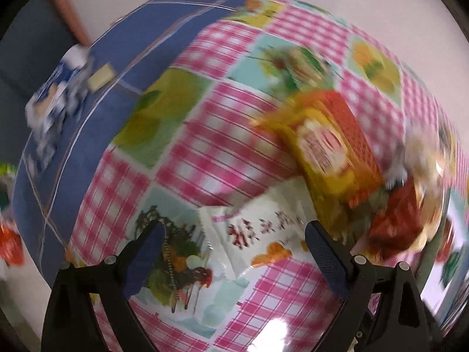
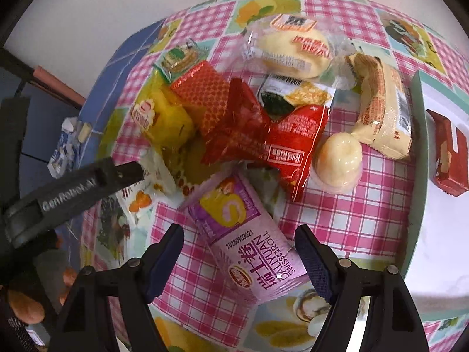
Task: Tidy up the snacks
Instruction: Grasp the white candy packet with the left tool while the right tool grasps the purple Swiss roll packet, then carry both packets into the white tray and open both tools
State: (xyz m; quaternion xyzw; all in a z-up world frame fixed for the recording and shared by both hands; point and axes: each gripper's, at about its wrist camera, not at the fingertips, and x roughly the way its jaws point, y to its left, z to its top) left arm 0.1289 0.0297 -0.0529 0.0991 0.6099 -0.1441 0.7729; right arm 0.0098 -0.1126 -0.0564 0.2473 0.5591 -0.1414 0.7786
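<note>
Between the wide-open fingers of the right gripper (image 2: pixel 239 259) lies the pink Swiss roll pack (image 2: pixel 249 246), flat on the checked tablecloth (image 2: pixel 366 205), not pinched. Only this view shows the white tray (image 2: pixel 445 234) with a red-brown pack (image 2: pixel 450 152). The left gripper (image 1: pixel 234 256), open too, hangs over a white snack packet (image 1: pixel 258 231), and its picture is blurry.

Snacks heaped mid-frame in the right wrist view: pink Swiss roll pack (image 2: pixel 252 252) flat at bottom centre, red wrapper (image 2: pixel 263 140) crumpled above it, yellow cake pack (image 2: pixel 164 117) left, cream bun (image 2: pixel 293 50) up top, jelly cup (image 2: pixel 340 161) right.
</note>
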